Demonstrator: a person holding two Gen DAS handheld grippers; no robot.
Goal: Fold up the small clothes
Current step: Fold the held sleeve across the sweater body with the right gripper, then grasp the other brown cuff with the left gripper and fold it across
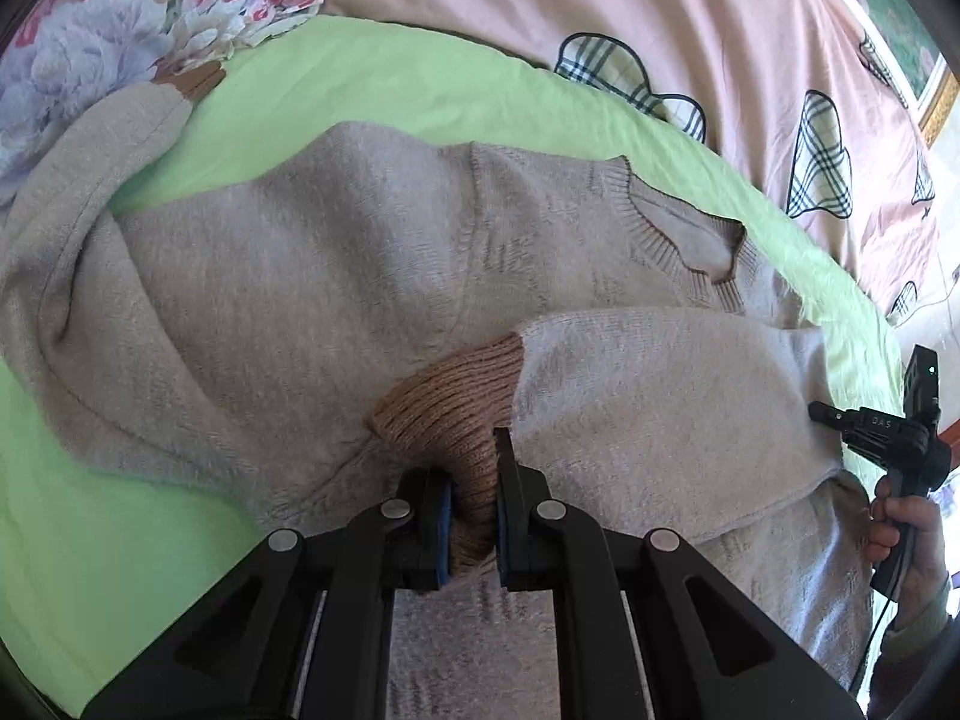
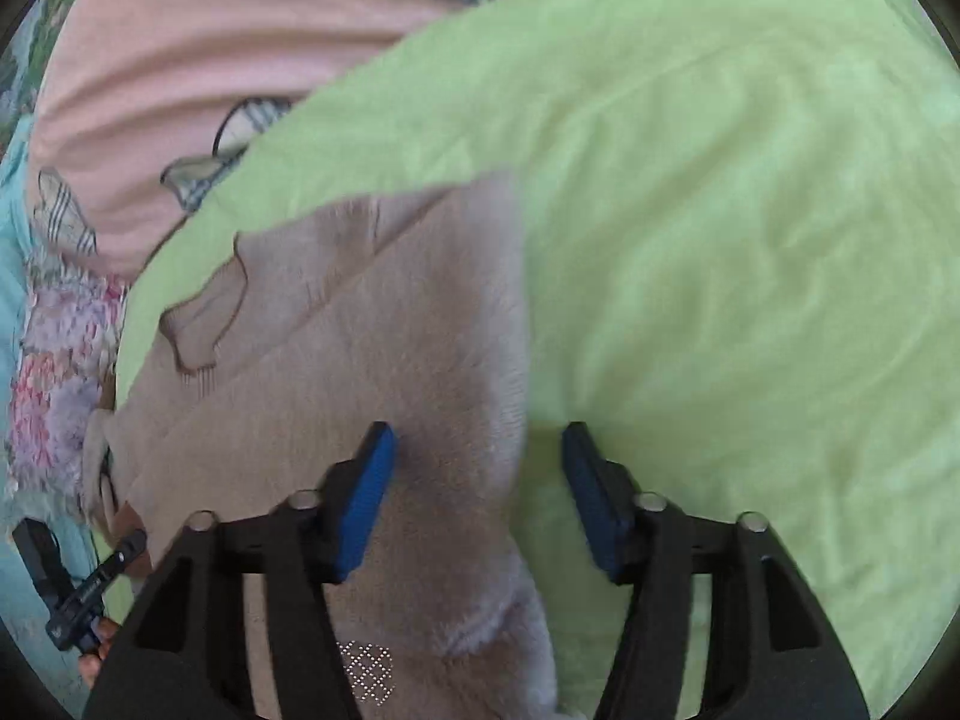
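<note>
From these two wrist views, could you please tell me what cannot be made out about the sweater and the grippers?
- Sweater hem: left wrist view, hidden behind the left gripper body and cut by the bottom edge.
- Far sleeve cuff: left wrist view, mostly tucked under the floral bedding.
- Knit detail: right wrist view, motion-blurred.
- Right gripper: whether it touches the fabric is unclear.

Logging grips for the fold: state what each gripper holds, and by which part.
Left gripper: jaws shut on the sweater, by its brown ribbed sleeve cuff. Right gripper: open, holding nothing.
</note>
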